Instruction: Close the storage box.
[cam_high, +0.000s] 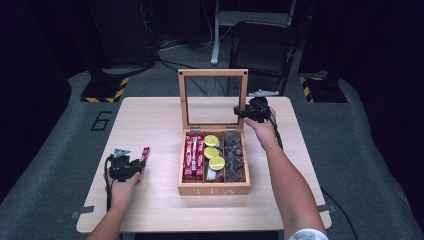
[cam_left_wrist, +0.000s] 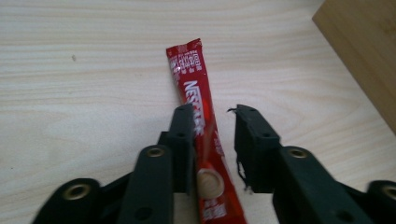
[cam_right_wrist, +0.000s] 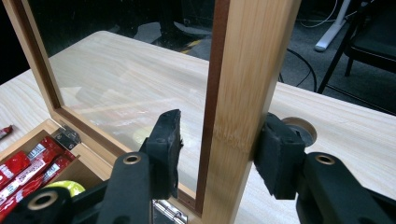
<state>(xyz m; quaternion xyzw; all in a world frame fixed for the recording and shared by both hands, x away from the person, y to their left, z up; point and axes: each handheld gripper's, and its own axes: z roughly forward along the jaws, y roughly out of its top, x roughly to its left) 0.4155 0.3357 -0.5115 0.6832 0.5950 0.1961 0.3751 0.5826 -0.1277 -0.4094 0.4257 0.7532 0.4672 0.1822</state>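
A wooden tea box (cam_high: 214, 189) sits in the middle of the bench (cam_high: 150, 210) with its lid (cam_high: 213, 73) standing straight up. The lid is a wood frame around a see-through pane.

The right gripper (cam_right_wrist: 219, 149) has its jaws spread around the right side of the lid frame (cam_right_wrist: 243, 93). One jaw is on the pane side and one on the outside. The outside pad looks like it touches the wood, but the inside pad has a small gap. The frame is hard and stiff, so it is a good place to hold. The pane could crack, so it is best left alone.

The left gripper (cam_left_wrist: 215, 140) is low over the bench, left of the box. Its jaws are apart, with a red Nescafé stick (cam_left_wrist: 198, 116) lying flat between them. The stick is light, thin and shiny, so it may slip or bend. It looks best to pinch it across the middle.

Inside the box are more red sticks (cam_high: 194, 157), yellow round capsules (cam_high: 214, 152) and dark packets (cam_high: 234, 157).
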